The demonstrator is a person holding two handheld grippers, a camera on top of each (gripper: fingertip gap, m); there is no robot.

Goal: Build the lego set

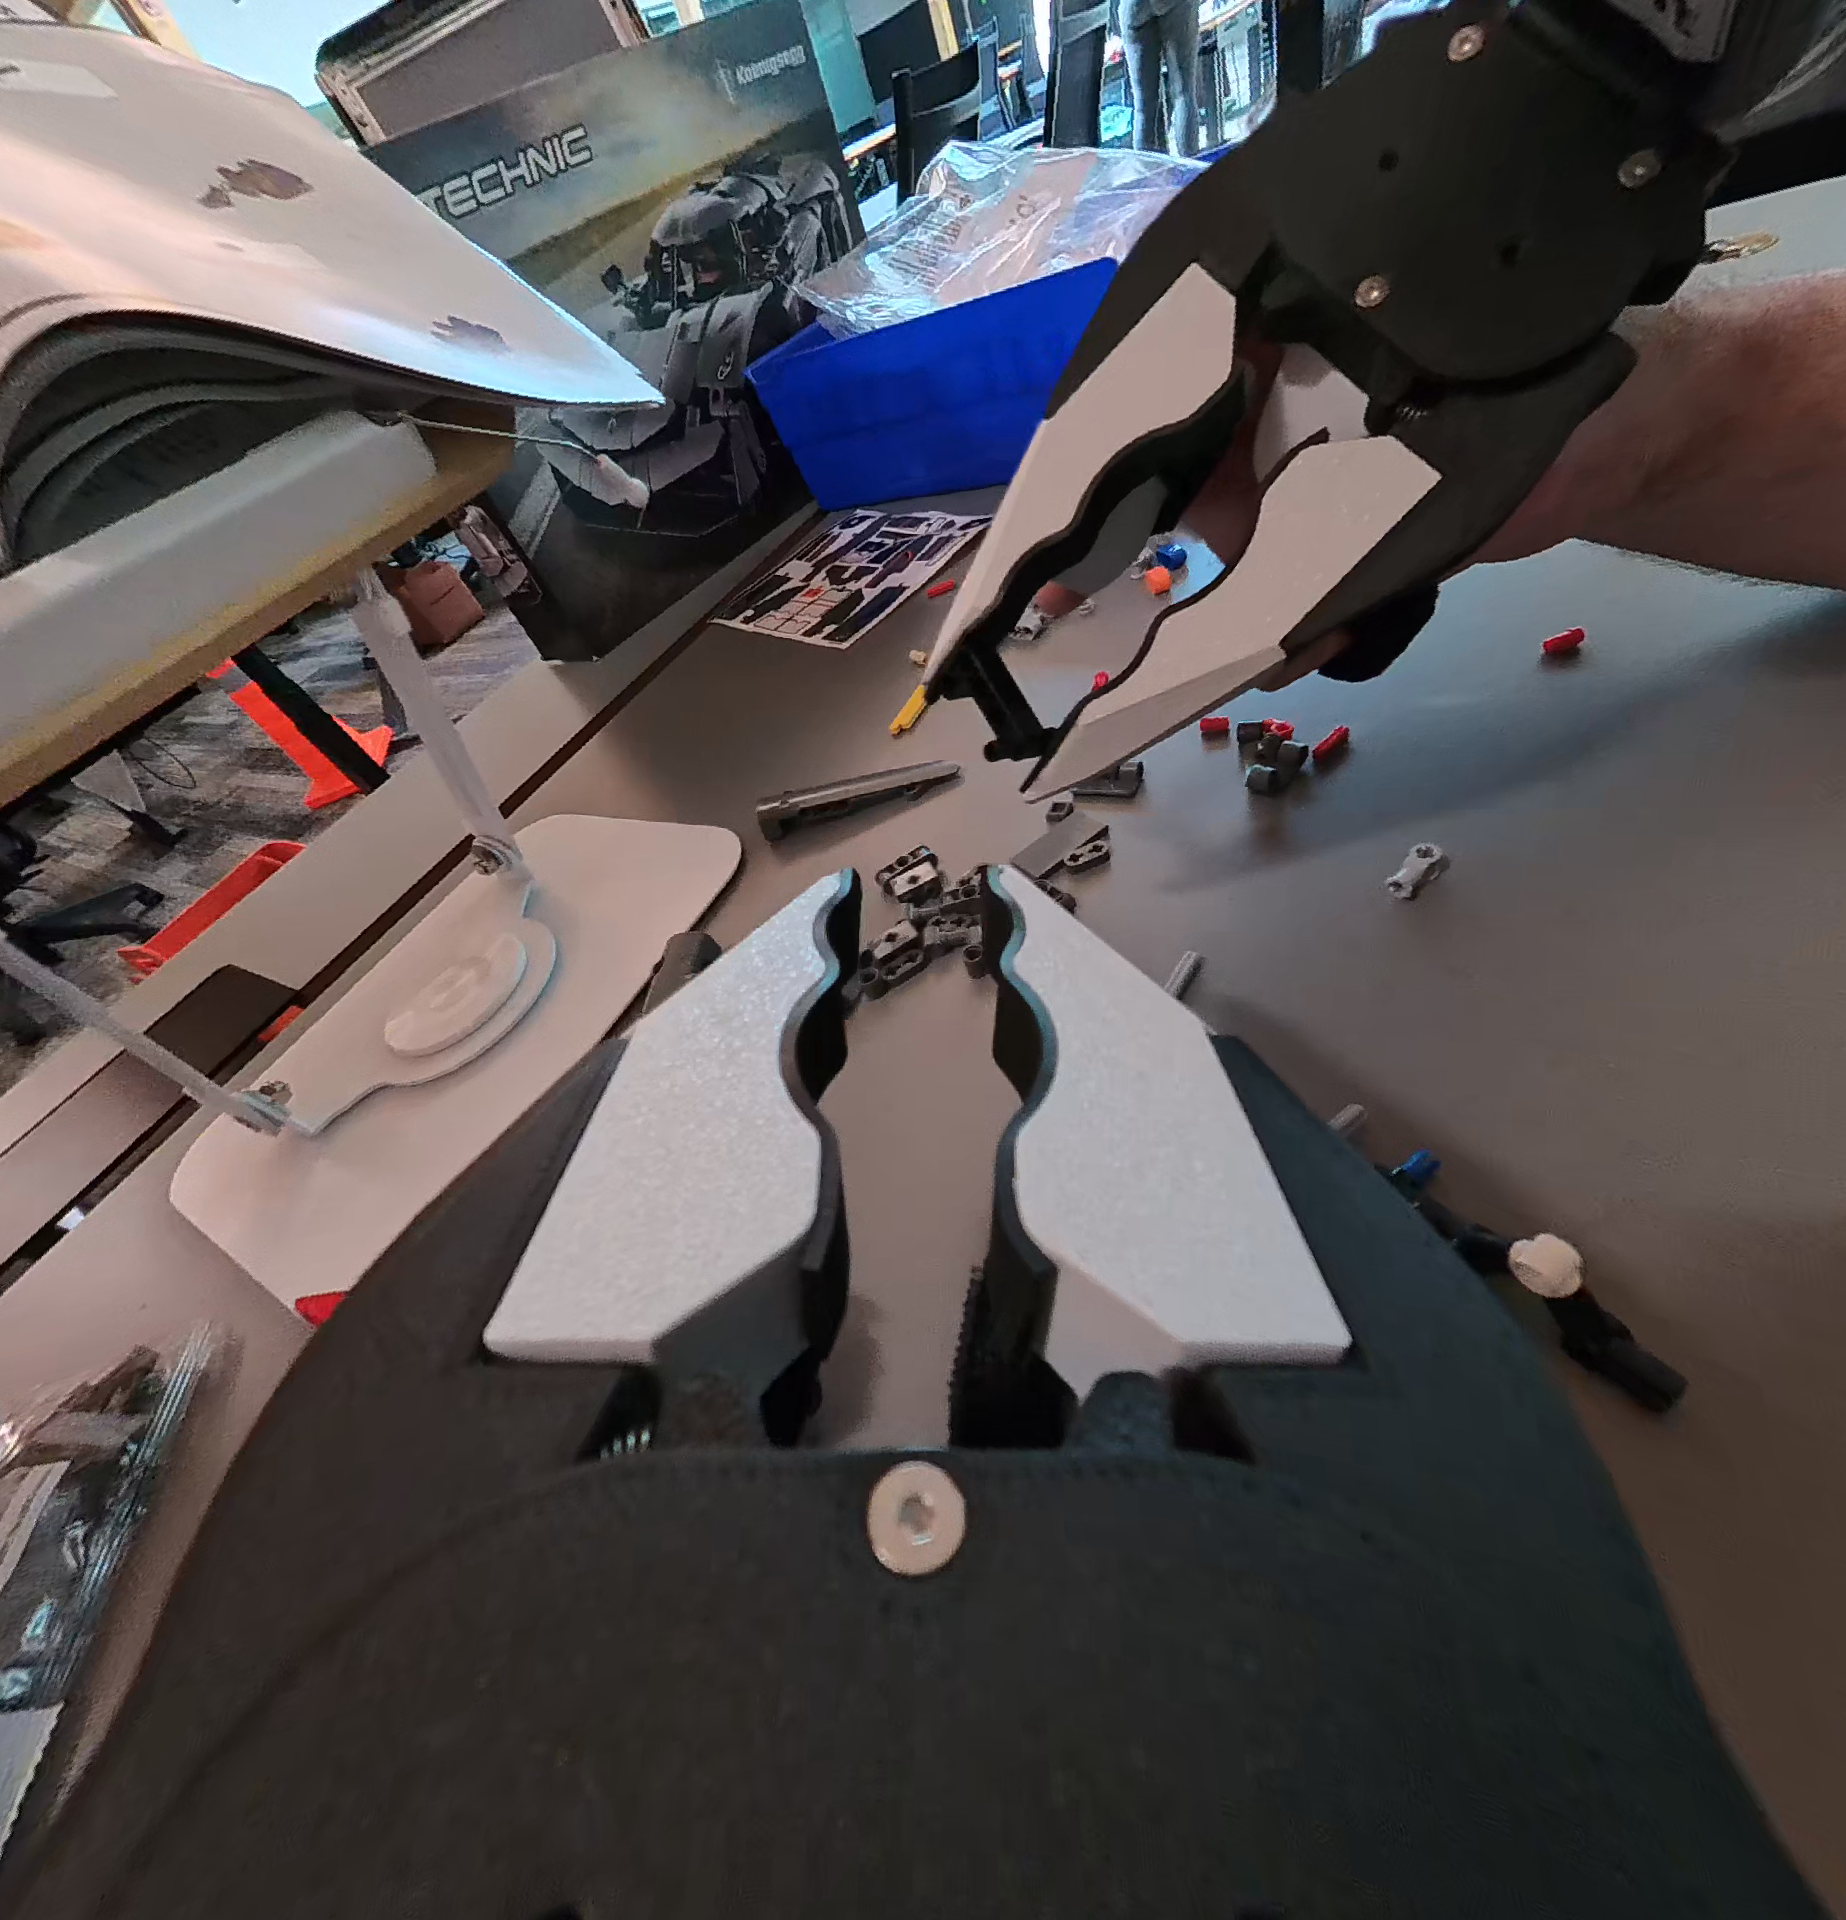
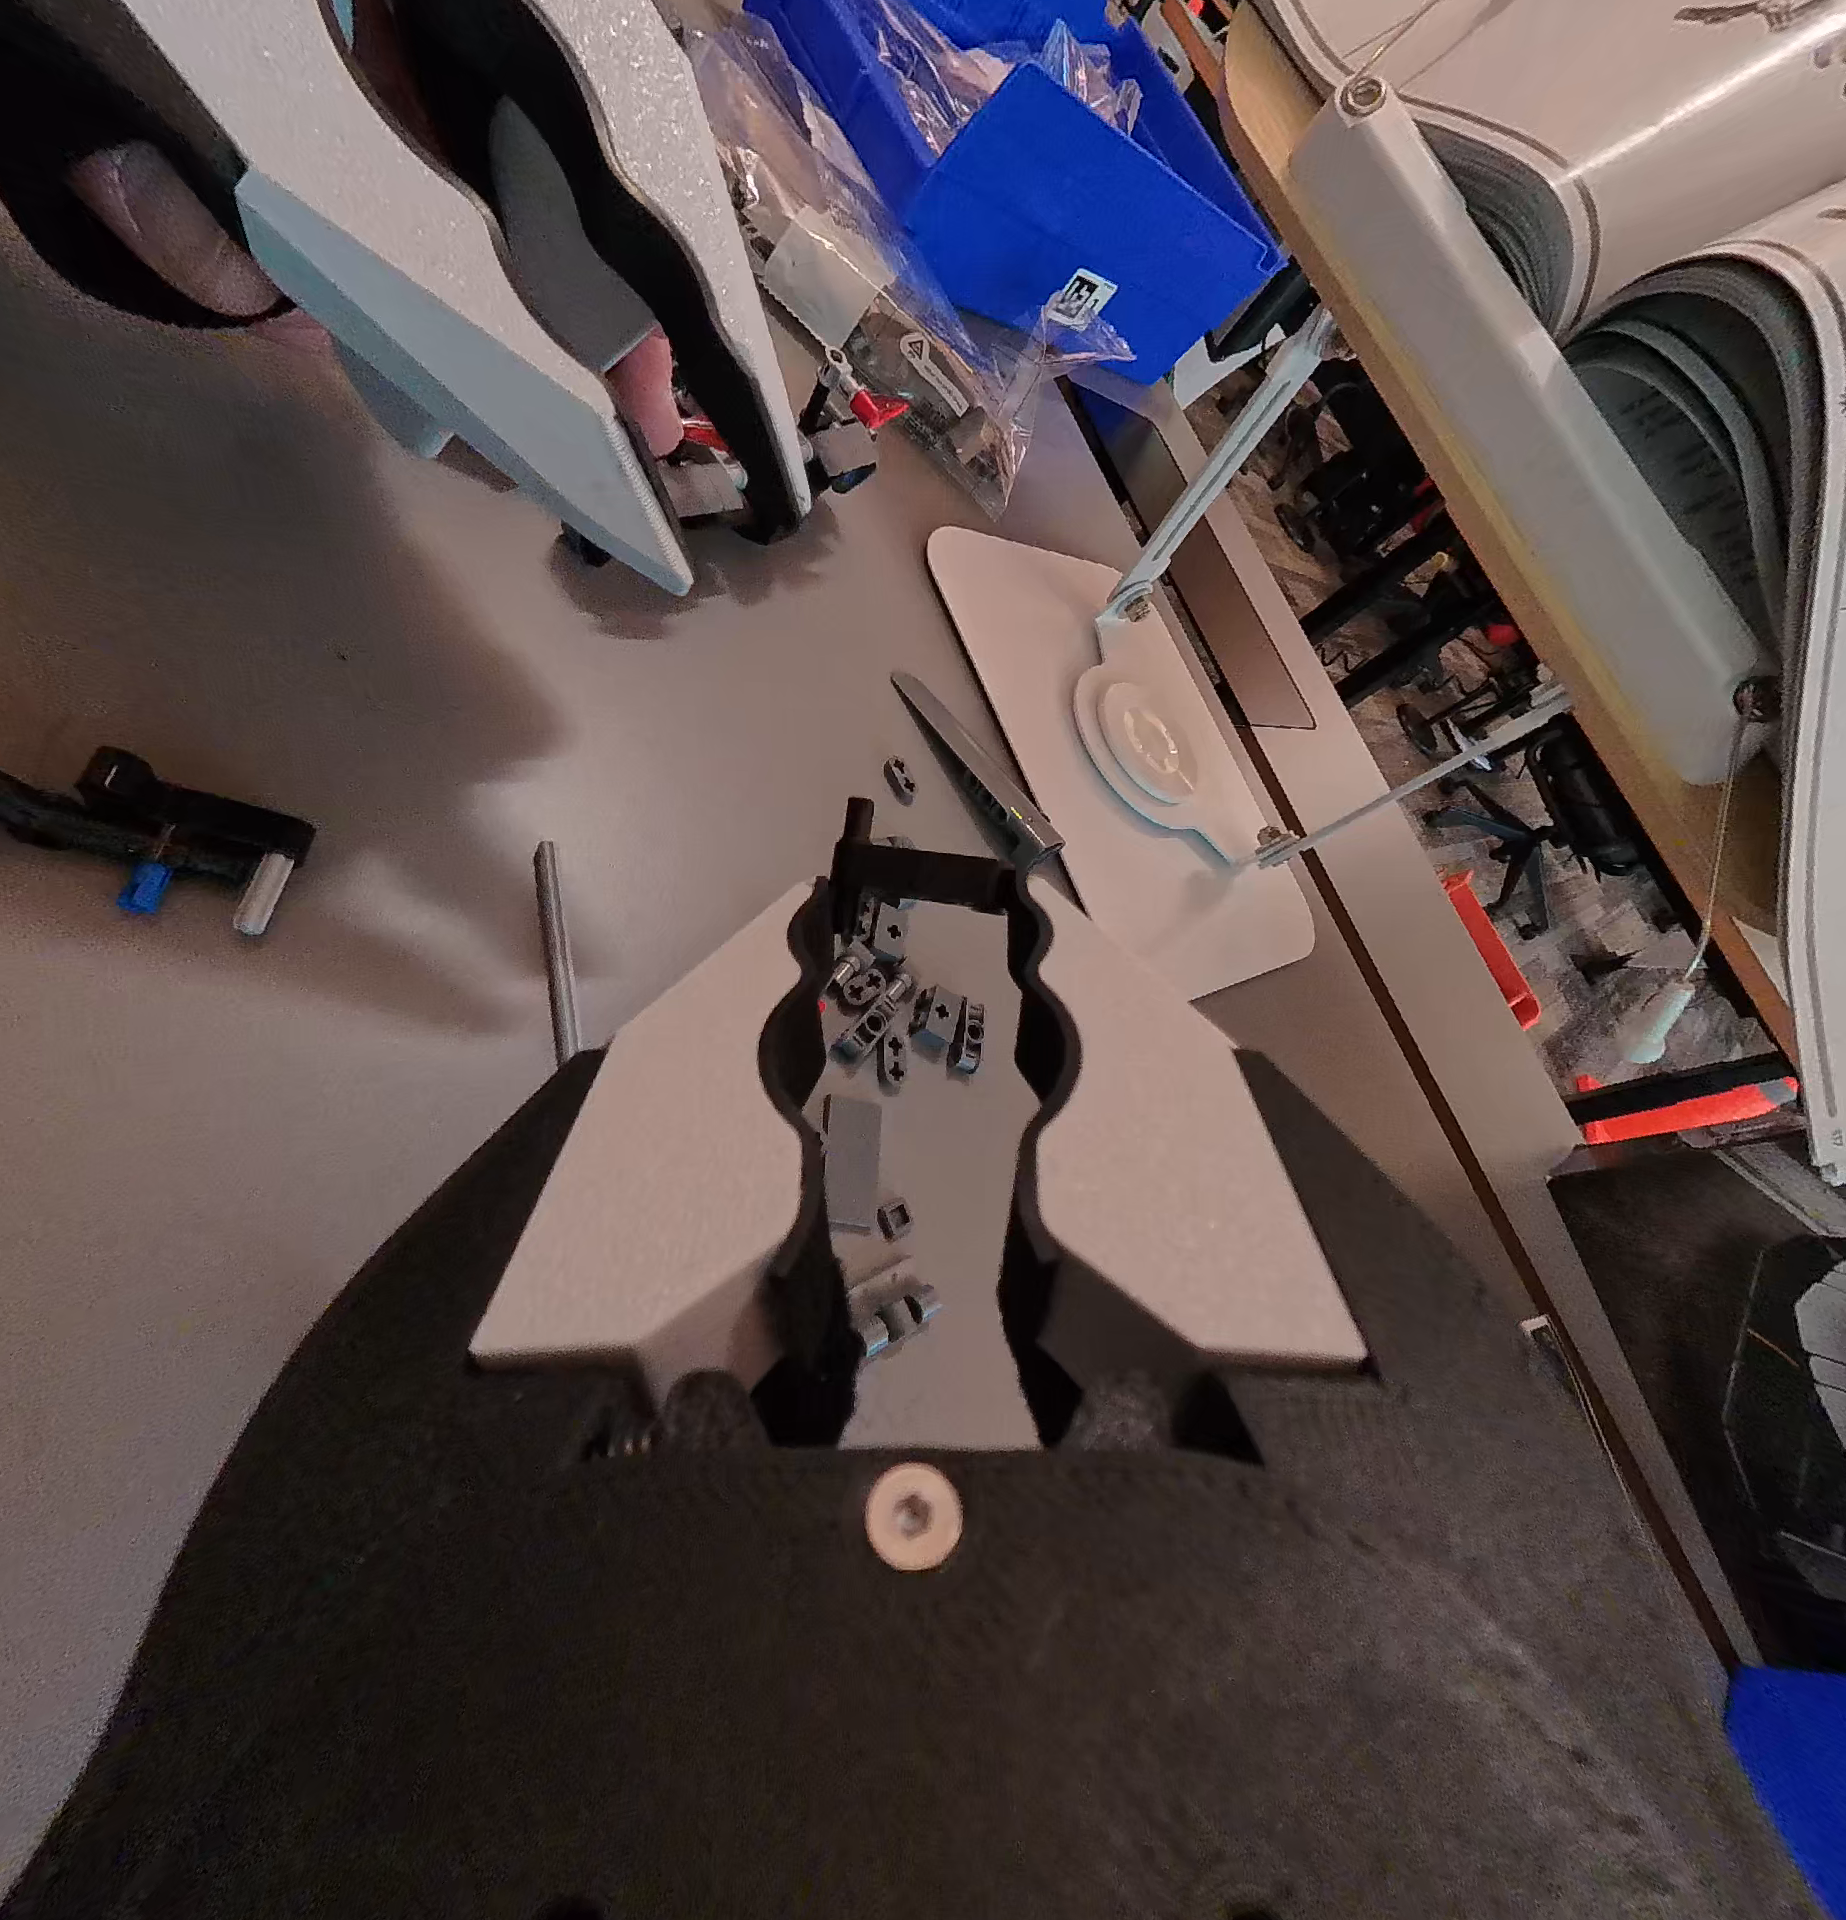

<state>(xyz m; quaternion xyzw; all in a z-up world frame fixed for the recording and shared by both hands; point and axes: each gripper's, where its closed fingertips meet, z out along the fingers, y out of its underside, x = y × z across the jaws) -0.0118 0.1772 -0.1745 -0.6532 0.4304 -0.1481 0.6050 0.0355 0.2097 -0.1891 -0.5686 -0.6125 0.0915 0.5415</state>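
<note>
The right claw [image 2: 919, 878] clamped a stiff, light black beam [image 2: 924, 871] endwise; the left claw [image 1: 924, 883] stood apart over grey pieces [image 1: 924, 930] at twelve o'clock.

A grey desk [image 1: 1521, 1039] was strewn with small grey connector pieces [image 1: 924, 930] just ahead of the left gripper [image 1: 924, 883]; a white stand base [image 1: 607, 873] lay to its left.

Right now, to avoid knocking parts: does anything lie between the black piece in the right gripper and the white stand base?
Yes. A long grey tapered piece lies flat between the black piece and the white stand base, close along the base's edge.
</note>
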